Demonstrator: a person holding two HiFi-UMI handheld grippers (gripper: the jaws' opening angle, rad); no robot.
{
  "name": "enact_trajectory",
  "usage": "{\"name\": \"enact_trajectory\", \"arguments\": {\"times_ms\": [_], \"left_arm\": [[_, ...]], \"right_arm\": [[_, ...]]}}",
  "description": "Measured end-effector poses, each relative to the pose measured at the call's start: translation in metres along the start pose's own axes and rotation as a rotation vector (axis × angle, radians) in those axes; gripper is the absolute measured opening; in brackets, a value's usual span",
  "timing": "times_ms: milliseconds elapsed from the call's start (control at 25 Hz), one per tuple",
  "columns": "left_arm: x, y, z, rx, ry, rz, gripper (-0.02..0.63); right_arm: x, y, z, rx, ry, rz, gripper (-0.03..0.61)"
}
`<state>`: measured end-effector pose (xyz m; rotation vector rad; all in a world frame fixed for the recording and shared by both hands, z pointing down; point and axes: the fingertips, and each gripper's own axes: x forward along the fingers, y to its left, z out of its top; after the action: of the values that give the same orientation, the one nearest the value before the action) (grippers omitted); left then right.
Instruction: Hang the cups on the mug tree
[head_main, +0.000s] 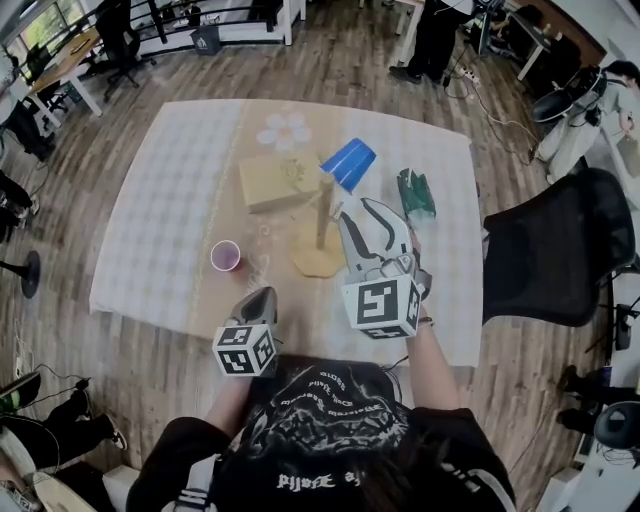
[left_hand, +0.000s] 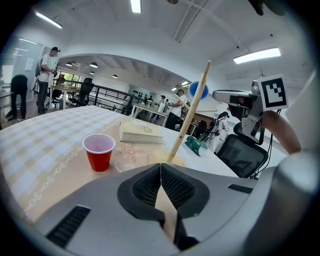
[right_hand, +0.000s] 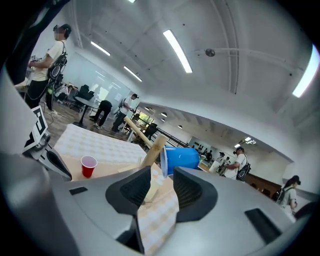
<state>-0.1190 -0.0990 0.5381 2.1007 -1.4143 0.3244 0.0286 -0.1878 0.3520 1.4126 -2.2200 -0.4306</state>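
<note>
In the head view the wooden mug tree (head_main: 322, 222) stands near the middle of the frame on a table (head_main: 170, 200) spread with a pale checked cloth. A blue cup (head_main: 348, 163) lies on its side at the top of the tree's post, just up and right of it. In the right gripper view its open mouth faces the post, but whatever it rests on is hidden inside it. The right gripper (head_main: 358, 212) is just below and right of the post, pointing up the frame toward that cup. Its own view shows the jaws standing well apart with only checked cloth between them, and the blue cup just beyond the tip of the right-hand jaw. A red cup (head_main: 225, 256) stands upright on the cloth to the left of the tree's base, well apart from the tree. The left gripper (head_main: 262, 293) sits at lower centre of the head view, below and right of the red cup. In its own view its jaws are pressed together with nothing between them. A tan book (head_main: 278, 180) lies flat above and left of the tree. A green object (head_main: 416, 195) lies to the right of the tree, near the table's right edge.
</note>
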Motion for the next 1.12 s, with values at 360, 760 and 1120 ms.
{"name": "enact_trajectory", "arguments": {"times_ms": [360,760,1120], "left_arm": [[0.002,-0.001,-0.007,-0.009,0.012,-0.041,0.021],[0.007,-0.009,-0.02,0.008,0.069,-0.12,0.021],[0.006,-0.013,-0.03,0.048,0.132,-0.18,0.021]], "right_arm": [[-0.031,0.004,-0.079,0.4,0.141,0.057,0.138],[-0.081,0.015,-0.169,0.733,0.32,-0.037,0.12],[-0.119,0.056,-0.234,0.923,0.498,-0.086,0.092]]}}
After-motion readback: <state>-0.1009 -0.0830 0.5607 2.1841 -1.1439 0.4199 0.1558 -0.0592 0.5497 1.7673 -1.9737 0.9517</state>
